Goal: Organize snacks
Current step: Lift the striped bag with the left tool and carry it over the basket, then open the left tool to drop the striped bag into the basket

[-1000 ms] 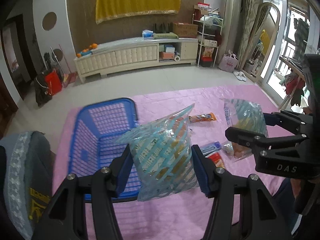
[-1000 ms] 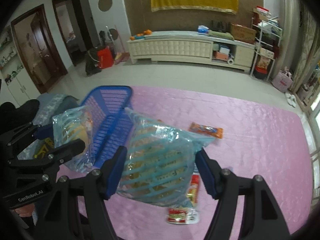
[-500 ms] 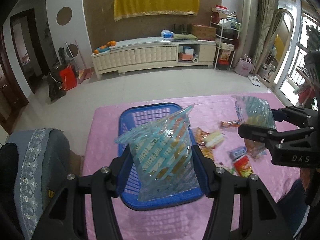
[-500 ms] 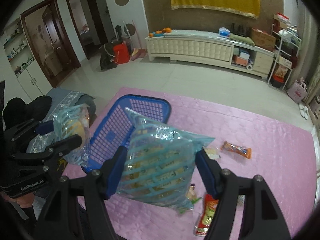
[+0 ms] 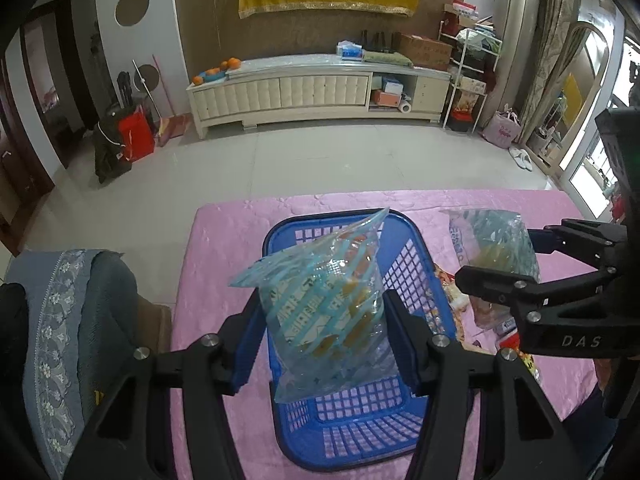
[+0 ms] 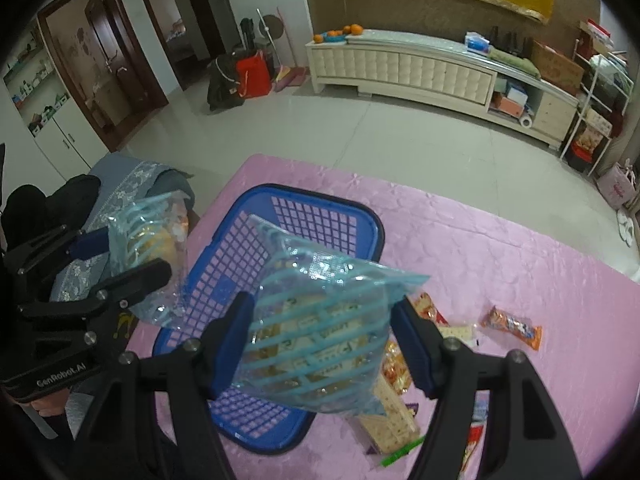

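Observation:
My left gripper [image 5: 325, 336] is shut on a clear, blue-striped snack bag [image 5: 326, 312] and holds it above the blue plastic basket [image 5: 404, 276] on the pink tablecloth. My right gripper [image 6: 322, 346] is shut on a second bag of the same kind [image 6: 320, 340], over the basket's [image 6: 248, 268] right side. Each gripper shows in the other's view: the right one [image 5: 508, 256] with its bag [image 5: 492, 240] beside the basket, the left one [image 6: 120, 256] with its bag [image 6: 152, 244] at the basket's left rim. The basket looks empty.
Several loose snack packets [image 6: 404, 368] lie on the cloth right of the basket, among them an orange wrapper [image 6: 512, 326]. A grey chair with a lace cover [image 5: 64, 320] stands at the table's left edge. Beyond the table are tiled floor and a white cabinet [image 5: 316, 92].
Both grippers have carried their bags to the left across the table. The basket, earlier off to the left, now lies directly under the left bag and partly under the right one.

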The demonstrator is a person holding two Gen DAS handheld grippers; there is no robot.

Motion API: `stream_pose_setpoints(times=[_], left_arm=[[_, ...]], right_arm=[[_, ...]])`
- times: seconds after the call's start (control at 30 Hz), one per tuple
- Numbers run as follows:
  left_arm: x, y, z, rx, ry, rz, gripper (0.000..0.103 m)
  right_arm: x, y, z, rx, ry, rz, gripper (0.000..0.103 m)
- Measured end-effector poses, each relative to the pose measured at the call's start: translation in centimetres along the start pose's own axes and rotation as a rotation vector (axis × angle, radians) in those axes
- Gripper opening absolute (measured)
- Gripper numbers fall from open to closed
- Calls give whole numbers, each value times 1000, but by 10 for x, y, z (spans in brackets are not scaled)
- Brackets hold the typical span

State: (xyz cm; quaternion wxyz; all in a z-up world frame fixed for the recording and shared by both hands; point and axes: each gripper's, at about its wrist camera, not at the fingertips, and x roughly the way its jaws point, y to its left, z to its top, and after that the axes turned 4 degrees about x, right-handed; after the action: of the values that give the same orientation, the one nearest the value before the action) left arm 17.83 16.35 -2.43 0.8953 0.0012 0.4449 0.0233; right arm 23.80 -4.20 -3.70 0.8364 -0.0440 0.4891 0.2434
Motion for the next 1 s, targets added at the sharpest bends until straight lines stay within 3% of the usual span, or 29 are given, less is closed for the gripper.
stream_pose_setpoints(times=[0.3,0.8,0.93,1.0], left_arm=[[57,12,20,-9,79,-22,55],[94,13,32,-14,143,-23,56],[93,19,36,-29,116,-16,63],[91,20,38,-22,106,1,72]], right_arm=[[38,-7,28,4,68,-47,74],[64,-12,51,4,126,-67,74],[65,-10,58,-5,105,-74,75],[64,-13,61,3,98,-78,75]])
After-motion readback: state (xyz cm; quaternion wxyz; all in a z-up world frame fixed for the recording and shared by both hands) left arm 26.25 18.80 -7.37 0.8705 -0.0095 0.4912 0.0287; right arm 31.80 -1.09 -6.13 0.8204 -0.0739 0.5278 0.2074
